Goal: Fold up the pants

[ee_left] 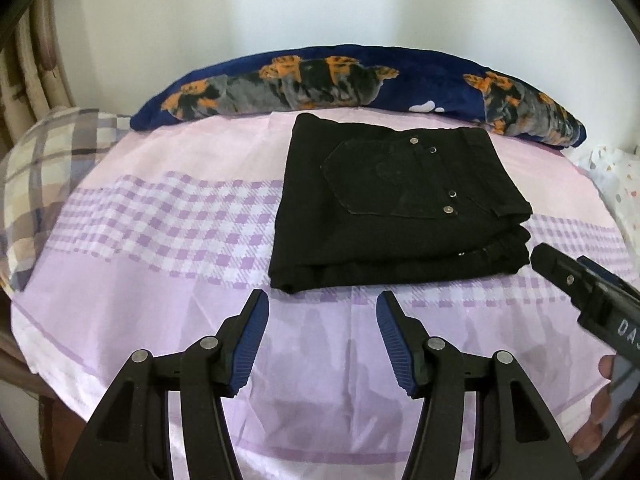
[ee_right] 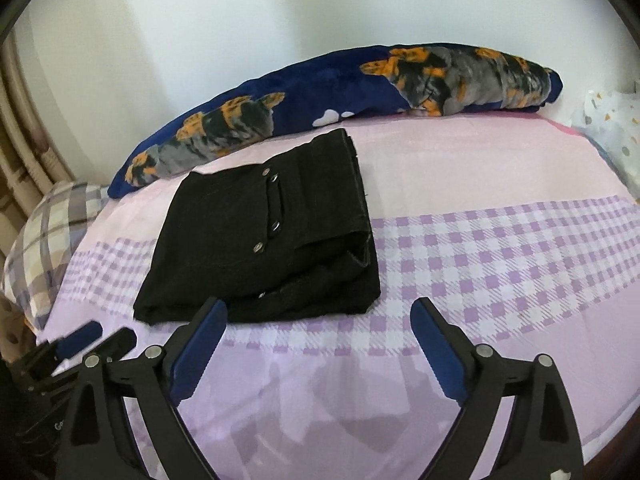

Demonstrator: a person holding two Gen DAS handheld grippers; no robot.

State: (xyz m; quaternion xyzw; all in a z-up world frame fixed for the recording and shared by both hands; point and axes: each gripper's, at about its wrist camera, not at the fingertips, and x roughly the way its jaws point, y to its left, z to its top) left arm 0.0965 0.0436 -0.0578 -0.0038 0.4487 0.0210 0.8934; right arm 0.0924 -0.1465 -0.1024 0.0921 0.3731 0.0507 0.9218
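Seemingly finished: from the left wrist, the pants (ee_left: 400, 204) lie folded mid-bed (ee_left: 160, 300), toward the far edge, left gripper (ee_left: 322, 336) released, empty. From the right wrist, right gripper (ee_right: 320, 344) spread, empty; retreat without snagging the stack.

Soft, even daylight, faint shadows on the sheet (ee_left: 160, 320), strong fisheye bending and dark vignetted corners.

White capital letters "DA" can be read on the black plastic body of the right gripper (ee_left: 560, 276), at about four o'clock in the left wrist view. The lettering is cut off by the picture's edge. No other writing is legible.
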